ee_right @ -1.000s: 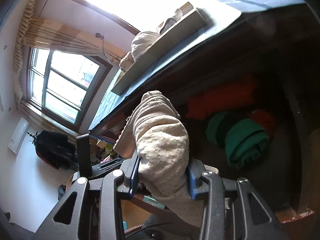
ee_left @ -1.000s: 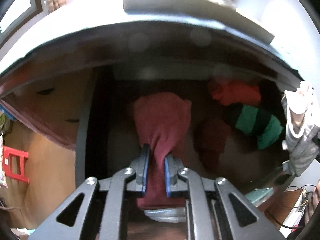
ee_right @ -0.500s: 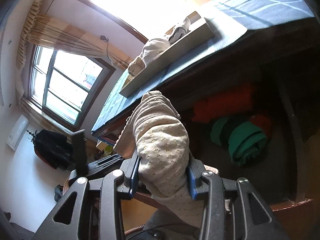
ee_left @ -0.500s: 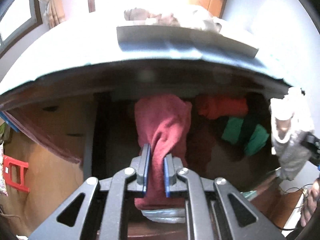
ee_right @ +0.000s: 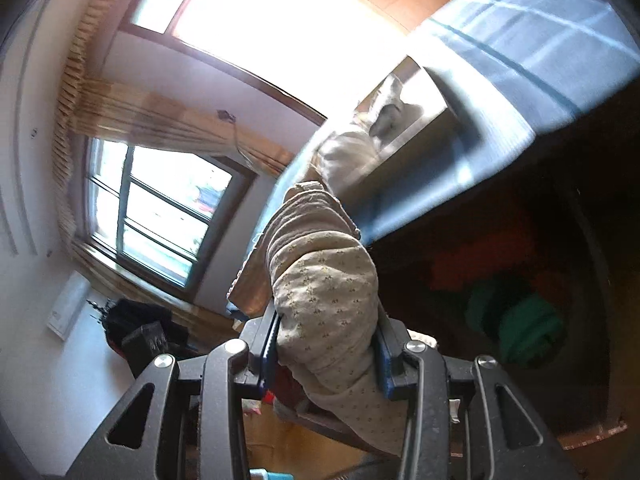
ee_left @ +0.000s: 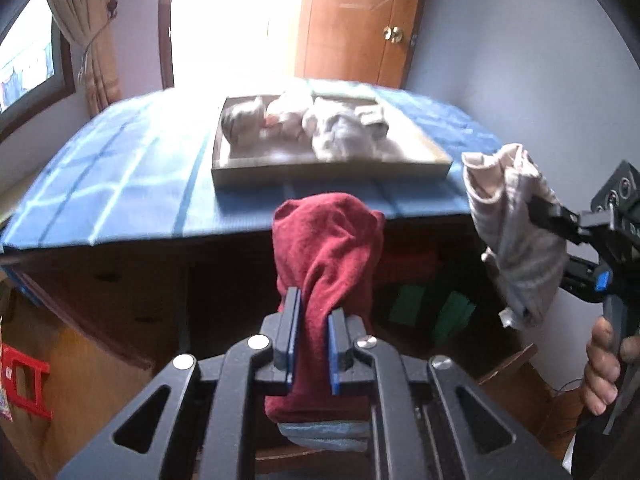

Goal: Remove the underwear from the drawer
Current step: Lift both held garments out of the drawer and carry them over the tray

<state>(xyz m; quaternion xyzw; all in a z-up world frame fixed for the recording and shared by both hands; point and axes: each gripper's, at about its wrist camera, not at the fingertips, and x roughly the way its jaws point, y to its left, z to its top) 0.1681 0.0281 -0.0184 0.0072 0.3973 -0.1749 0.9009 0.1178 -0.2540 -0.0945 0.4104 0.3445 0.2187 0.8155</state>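
Observation:
My left gripper (ee_left: 313,320) is shut on dark red underwear (ee_left: 326,240), held up in front of the table edge above the open drawer (ee_left: 420,296). My right gripper (ee_right: 326,344) is shut on beige patterned underwear (ee_right: 324,292); the left wrist view shows it (ee_left: 516,240) at the right, raised beside the table. Red (ee_right: 480,256) and green (ee_right: 524,328) garments still lie in the dark drawer.
A table with a blue checked cloth (ee_left: 132,184) stands over the drawer. On it is a shallow tray (ee_left: 320,168) holding several pale garments. A wooden door (ee_left: 360,20), windows (ee_right: 160,216) and a red stool (ee_left: 24,380) surround it.
Both grippers have lifted their underwear up and back out of the drawer, so the tabletop and tray now show. Both grips are unchanged.

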